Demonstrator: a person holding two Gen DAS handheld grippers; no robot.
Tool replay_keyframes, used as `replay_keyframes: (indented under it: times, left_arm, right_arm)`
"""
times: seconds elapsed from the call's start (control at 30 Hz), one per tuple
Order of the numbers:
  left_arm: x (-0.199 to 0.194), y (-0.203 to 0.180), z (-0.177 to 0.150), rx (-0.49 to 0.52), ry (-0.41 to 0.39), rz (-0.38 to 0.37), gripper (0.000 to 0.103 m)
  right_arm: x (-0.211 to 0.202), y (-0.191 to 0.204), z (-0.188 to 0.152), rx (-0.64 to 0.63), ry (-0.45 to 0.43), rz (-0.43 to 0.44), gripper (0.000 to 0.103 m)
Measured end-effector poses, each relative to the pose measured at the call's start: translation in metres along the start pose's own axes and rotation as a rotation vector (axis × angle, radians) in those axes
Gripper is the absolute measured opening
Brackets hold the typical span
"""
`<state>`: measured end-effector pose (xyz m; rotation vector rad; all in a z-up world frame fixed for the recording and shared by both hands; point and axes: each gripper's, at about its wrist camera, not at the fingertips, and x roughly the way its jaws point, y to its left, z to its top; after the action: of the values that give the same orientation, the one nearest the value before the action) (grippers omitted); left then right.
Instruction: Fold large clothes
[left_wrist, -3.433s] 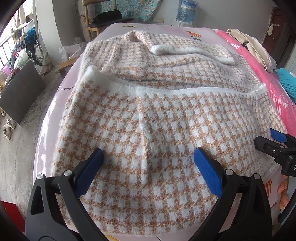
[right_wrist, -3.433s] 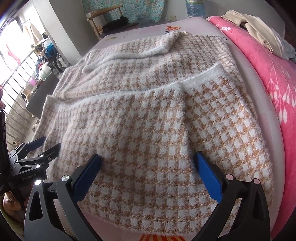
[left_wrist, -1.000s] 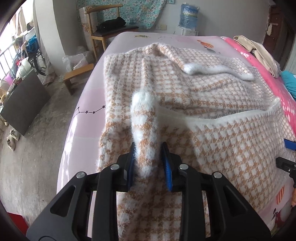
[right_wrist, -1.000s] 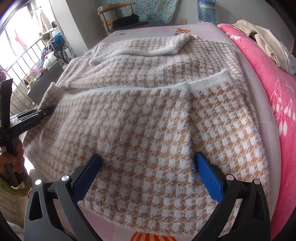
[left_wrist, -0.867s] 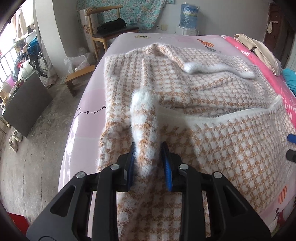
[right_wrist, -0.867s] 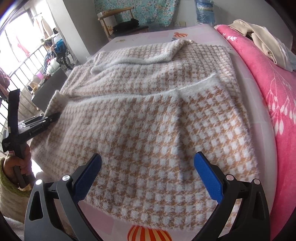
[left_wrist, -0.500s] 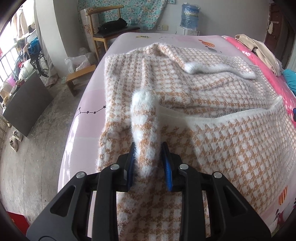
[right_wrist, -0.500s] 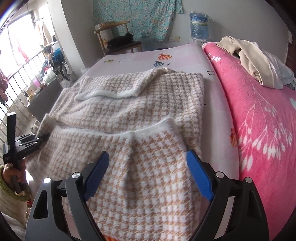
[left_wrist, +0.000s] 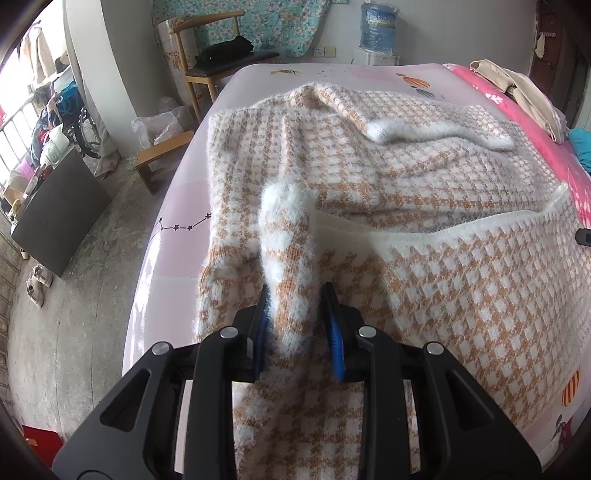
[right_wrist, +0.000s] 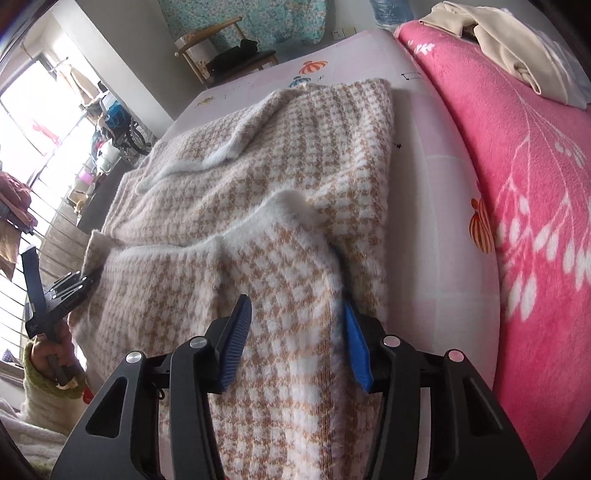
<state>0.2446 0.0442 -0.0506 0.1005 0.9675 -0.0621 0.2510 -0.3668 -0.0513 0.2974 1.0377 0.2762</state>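
A large fluffy sweater (left_wrist: 406, 177) in a tan and white check lies spread on the bed, its lower part folded up over the body. My left gripper (left_wrist: 297, 317) is shut on a bunched fold of the sweater's left edge, which rises between the blue pads. In the right wrist view this left gripper (right_wrist: 62, 295) shows at the far left, held by a hand (right_wrist: 55, 354). My right gripper (right_wrist: 295, 332) is over the right edge of the sweater (right_wrist: 295, 177). Its jaws are closing with a raised hump of knit between them, a gap still showing at the left pad.
A pink blanket (right_wrist: 517, 184) with beige clothes (right_wrist: 498, 44) on it lies along the bed's right side. The pink sheet (left_wrist: 177, 236) ends at the bed's left edge above a concrete floor. A wooden chair (left_wrist: 214, 62) and a water bottle (left_wrist: 378, 26) stand beyond the bed.
My right gripper has moved across to the sweater's right edge, and its jaws have narrowed from wide open around the knit. The left gripper has kept its grip and stayed put.
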Motion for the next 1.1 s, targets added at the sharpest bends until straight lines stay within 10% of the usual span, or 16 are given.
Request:
replay_keyframes:
  times: [0.63, 1.1]
  left_arm:
    - [-0.002, -0.006, 0.002, -0.029, 0.028, 0.054, 0.027]
    - [-0.002, -0.004, 0.002, -0.025, 0.027, 0.043, 0.027]
  right_arm:
    - [0.009, 0.046, -0.005, -0.23, -0.001, -0.316, 0.026]
    - [0.005, 0.059, -0.002, -0.252, -0.021, -0.356, 0.013]
